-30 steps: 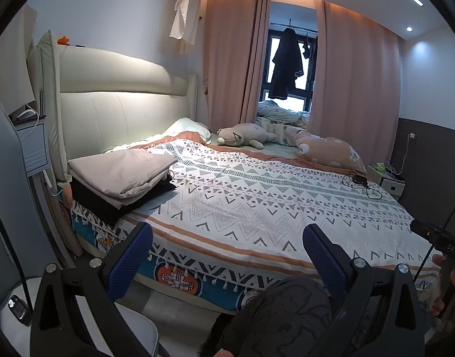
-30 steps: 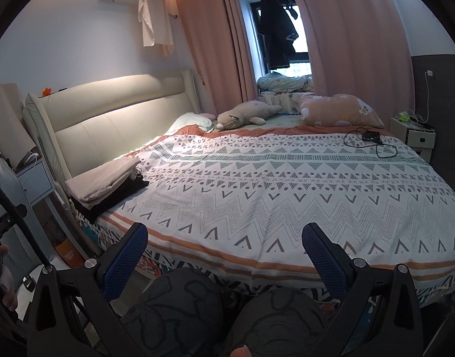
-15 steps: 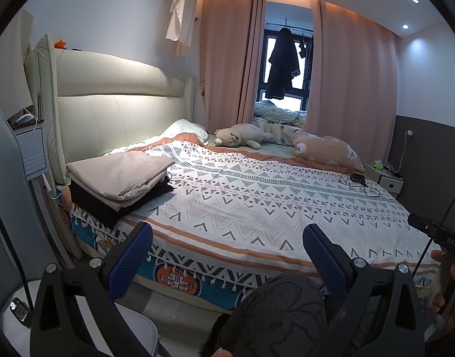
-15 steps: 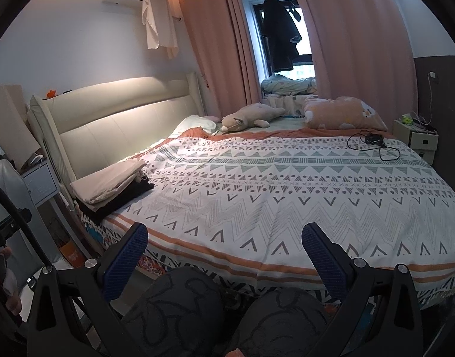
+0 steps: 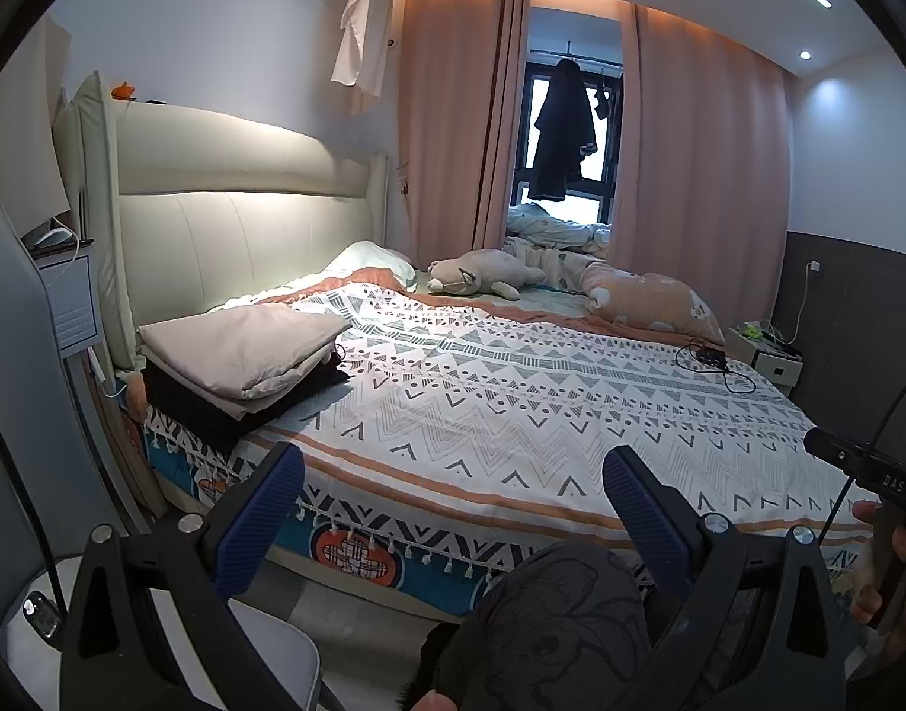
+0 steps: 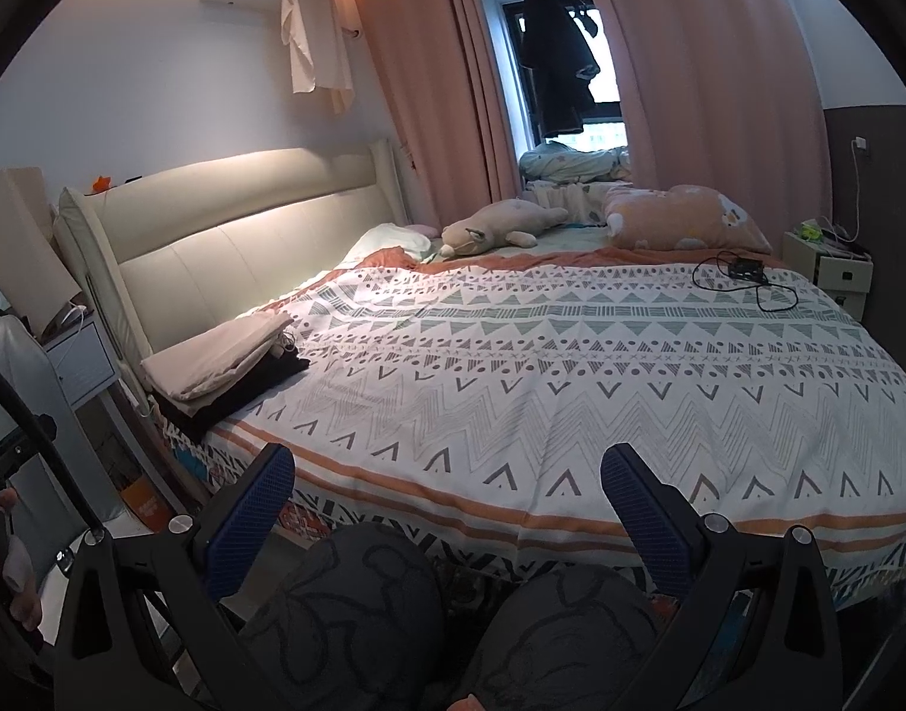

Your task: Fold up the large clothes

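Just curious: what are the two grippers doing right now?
Left gripper: open, holding nothing.
Right gripper: open, holding nothing.

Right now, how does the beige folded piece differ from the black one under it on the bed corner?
The beige folded piece lies on top, pale and fully in view; the black folded piece sits beneath it, dark and mostly covered. The beige one looks thicker, with several layers showing at its edge, while the black one shows only a thin margin. Both are folded flat on the patterned bedspread near the headboard, and neither gripper touches them.
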Available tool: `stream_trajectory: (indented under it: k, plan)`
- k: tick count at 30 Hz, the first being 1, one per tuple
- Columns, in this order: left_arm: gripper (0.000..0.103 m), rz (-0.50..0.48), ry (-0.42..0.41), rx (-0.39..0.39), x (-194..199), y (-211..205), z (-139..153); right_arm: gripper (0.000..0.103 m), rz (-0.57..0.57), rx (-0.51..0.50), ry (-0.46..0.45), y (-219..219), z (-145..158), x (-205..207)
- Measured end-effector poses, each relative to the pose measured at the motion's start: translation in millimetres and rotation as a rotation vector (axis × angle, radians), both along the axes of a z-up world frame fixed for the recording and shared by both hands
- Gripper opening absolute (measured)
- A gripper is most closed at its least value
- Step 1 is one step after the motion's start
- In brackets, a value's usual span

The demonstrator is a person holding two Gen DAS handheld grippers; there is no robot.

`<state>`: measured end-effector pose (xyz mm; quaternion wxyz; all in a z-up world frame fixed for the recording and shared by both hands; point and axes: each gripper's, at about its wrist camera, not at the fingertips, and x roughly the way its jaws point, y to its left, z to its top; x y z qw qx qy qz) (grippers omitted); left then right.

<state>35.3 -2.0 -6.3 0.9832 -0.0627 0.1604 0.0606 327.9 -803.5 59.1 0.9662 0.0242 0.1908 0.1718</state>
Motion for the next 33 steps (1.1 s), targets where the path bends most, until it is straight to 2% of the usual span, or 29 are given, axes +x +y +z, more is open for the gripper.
stream_trajectory:
  k: [12, 33]
  plan:
    - [0.103, 0.019, 0.003, 0.013, 0, -4, -1, 0.103, -0.004, 0.003, 0.003, 0, -1, 0]
    - [0.103, -0.018, 0.004, 0.000, 4, -4, 1, 0.103, -0.015, 0.009, 0.018, -3, -5, 16]
